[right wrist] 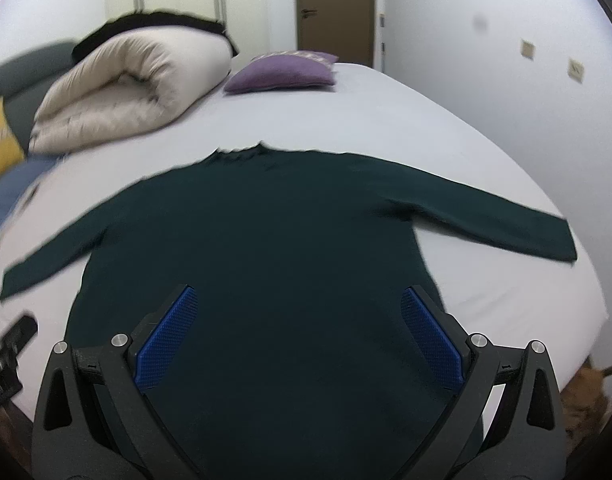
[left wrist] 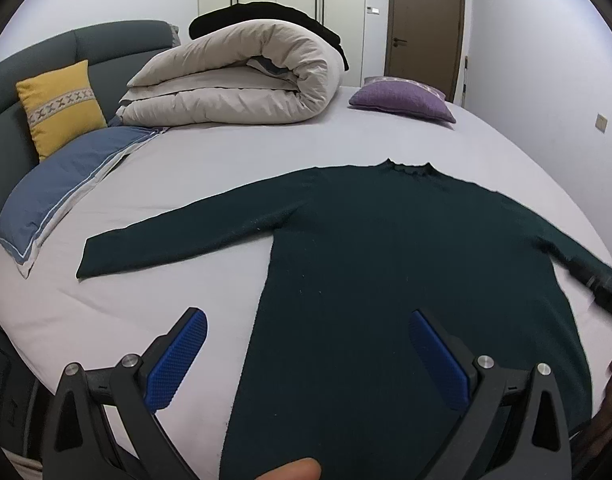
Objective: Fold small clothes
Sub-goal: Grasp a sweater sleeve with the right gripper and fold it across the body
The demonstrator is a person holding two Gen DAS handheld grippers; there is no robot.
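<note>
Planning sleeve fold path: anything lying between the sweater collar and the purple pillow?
Nothing: only bare bedsheet between the dark green sweater collar and the purple pillow, clearest in the right wrist view.

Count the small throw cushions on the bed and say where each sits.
2. A yellow cushion with a patterned band leans against the grey headboard at left; a purple knitted cushion lies flat beyond the sweater's collar. The rolled duvet may hide others.
</note>
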